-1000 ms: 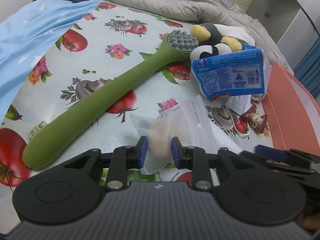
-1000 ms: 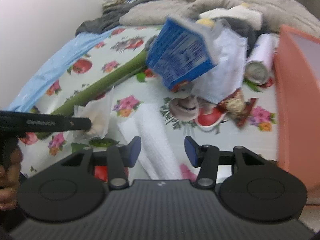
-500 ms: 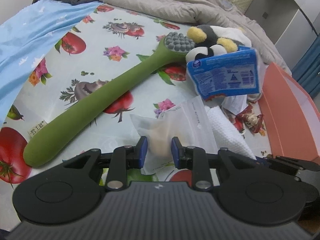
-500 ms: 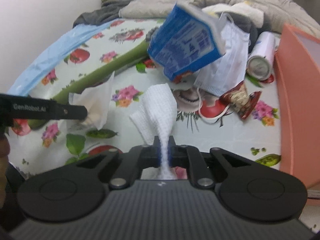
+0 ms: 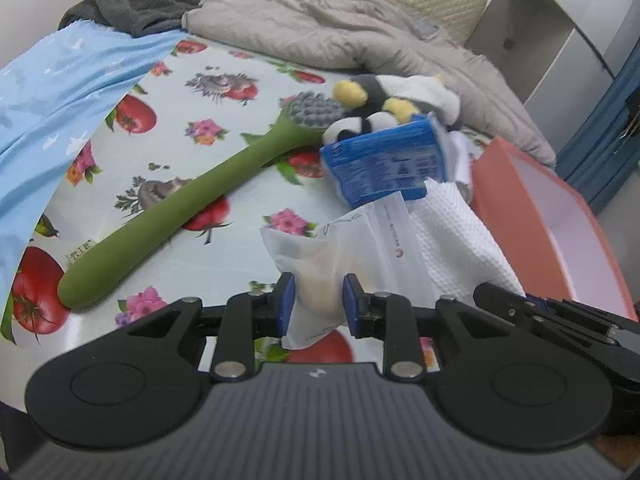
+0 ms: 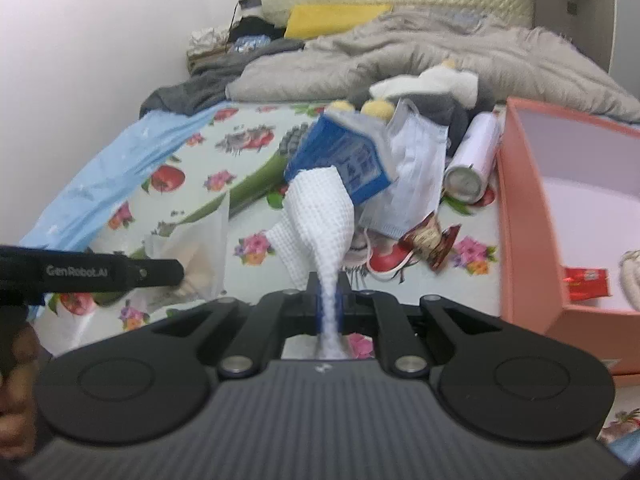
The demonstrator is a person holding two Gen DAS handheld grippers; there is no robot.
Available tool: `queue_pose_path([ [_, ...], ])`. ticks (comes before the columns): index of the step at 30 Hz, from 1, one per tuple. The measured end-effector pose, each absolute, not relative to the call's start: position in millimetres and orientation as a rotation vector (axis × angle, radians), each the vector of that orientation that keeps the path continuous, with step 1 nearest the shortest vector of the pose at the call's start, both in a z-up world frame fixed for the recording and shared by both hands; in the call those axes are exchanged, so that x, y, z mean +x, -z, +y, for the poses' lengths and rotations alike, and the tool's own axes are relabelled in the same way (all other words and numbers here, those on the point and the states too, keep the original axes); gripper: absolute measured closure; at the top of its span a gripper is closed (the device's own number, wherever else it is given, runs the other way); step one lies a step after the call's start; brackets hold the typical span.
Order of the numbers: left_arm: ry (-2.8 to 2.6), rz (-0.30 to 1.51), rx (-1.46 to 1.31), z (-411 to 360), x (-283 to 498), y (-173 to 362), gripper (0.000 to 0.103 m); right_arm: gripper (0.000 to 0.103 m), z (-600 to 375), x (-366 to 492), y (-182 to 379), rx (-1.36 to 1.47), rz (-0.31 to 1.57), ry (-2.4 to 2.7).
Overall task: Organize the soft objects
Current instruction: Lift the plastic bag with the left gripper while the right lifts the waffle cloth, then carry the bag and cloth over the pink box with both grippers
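My left gripper (image 5: 318, 300) is shut on a clear plastic pouch (image 5: 340, 256) with a beige pad inside, lifted off the patterned cloth. In the right wrist view the same pouch (image 6: 200, 248) hangs from the left gripper's black finger (image 6: 120, 274). My right gripper (image 6: 329, 304) is shut on a white waffle cloth (image 6: 320, 216), which hangs up off the bed; that waffle cloth (image 5: 456, 236) also shows beside the pouch. A black, white and yellow plush toy (image 5: 396, 96) lies behind a blue tissue pack (image 5: 384, 164). A white face mask (image 6: 416, 172) lies under the pack.
An open salmon-pink box (image 6: 532, 216) stands at the right, holding a red packet (image 6: 586, 282). A long green massage stick (image 5: 180, 216) lies across the fruit-print cloth. A white can (image 6: 472, 160), a crumpled wrapper (image 6: 430, 240), grey blankets (image 5: 340, 32) and a blue sheet (image 5: 52, 92) surround the items.
The right gripper went from open to shut on the white waffle cloth and raised it. Both grippers have risen, the left still carrying the pouch.
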State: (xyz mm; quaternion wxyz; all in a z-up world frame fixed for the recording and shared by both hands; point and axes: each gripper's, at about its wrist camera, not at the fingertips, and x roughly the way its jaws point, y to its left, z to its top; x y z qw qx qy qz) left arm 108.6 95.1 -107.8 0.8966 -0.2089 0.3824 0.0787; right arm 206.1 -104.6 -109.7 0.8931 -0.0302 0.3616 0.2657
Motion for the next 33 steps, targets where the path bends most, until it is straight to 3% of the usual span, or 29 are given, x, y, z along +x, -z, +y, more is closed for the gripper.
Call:
queue_pose_path([
  [16, -0.081, 0.689, -0.433, 59, 121, 34, 0.072, 0.093, -142, 204, 30, -0.029, 0.596, -0.493],
  [33, 0.060, 0.614, -0.376, 10, 202, -52, 0.072, 0.093, -186, 237, -37, -0.019, 0.460, -0.392],
])
